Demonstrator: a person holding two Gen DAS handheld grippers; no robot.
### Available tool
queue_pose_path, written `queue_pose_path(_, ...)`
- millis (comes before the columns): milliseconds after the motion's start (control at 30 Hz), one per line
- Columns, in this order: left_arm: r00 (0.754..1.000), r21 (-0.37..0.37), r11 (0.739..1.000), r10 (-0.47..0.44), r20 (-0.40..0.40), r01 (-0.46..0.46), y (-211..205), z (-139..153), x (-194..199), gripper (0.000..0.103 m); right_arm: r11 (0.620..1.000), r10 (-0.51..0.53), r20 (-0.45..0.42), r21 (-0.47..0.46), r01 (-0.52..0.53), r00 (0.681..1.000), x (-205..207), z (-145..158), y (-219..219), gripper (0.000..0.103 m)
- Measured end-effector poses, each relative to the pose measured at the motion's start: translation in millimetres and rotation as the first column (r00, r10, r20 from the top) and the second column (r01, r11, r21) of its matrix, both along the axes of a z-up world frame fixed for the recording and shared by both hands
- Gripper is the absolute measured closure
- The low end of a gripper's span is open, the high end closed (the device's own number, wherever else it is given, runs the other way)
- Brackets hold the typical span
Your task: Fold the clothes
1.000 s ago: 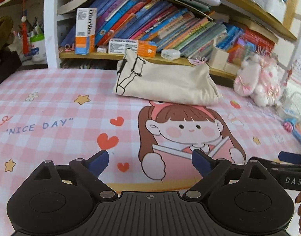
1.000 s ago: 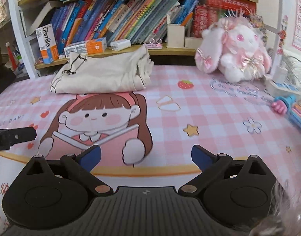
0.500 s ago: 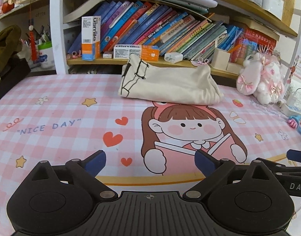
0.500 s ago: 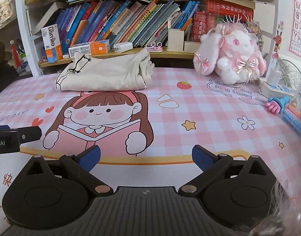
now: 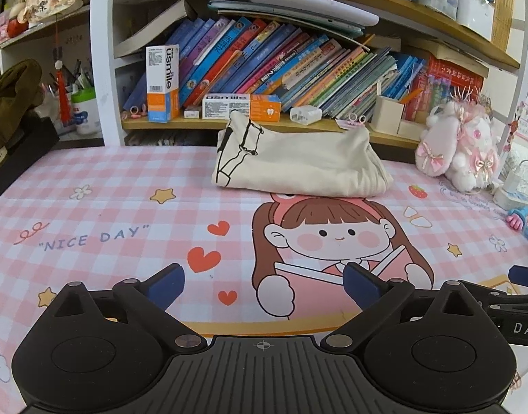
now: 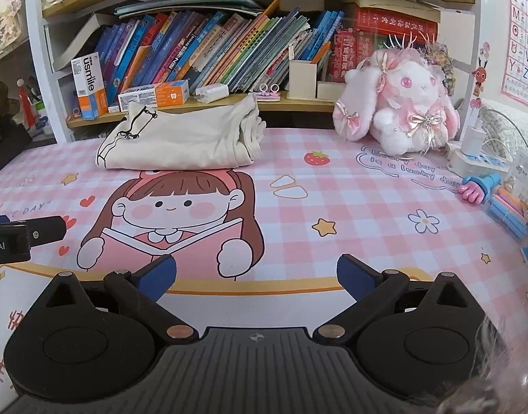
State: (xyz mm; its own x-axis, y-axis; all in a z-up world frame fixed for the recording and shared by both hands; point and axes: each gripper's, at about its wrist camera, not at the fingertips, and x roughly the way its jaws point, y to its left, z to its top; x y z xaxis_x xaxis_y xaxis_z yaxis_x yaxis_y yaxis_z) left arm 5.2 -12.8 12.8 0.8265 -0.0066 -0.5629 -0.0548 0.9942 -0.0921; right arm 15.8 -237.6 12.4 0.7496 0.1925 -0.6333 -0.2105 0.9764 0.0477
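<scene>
A cream garment (image 5: 298, 164) with a black line print lies folded into a thick bundle at the back of the pink checked table mat (image 5: 108, 214), just before the bookshelf. The right wrist view shows the same folded garment (image 6: 181, 139) at upper left. My left gripper (image 5: 264, 281) hovers over the near part of the mat, jaws wide and nothing between them. My right gripper (image 6: 257, 272) is likewise open and empty, well short of the garment. Each gripper's tip shows at the edge of the other's view.
A bookshelf (image 5: 264, 69) full of books and boxes runs behind the table. A pink plush rabbit (image 6: 401, 110) sits at the back right, with a power strip (image 6: 477, 162) and coloured pens (image 6: 505, 203) along the right edge. Dark items (image 5: 12, 117) lie at far left.
Both views have tilted up a little, so more of the shelf shows and the garment sits lower in frame. The left jaws stand slightly wider. The garment has not moved.
</scene>
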Motion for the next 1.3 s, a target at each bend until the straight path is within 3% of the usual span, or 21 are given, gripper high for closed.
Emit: queue_pose_path(1300,0.999,-0.014,1.0,-0.021,0.031,0.021,-3,-1,-10,0.002,1.0,0.016,-0.008,0.011,-0.016,1.0,-4,2,1,0.002)
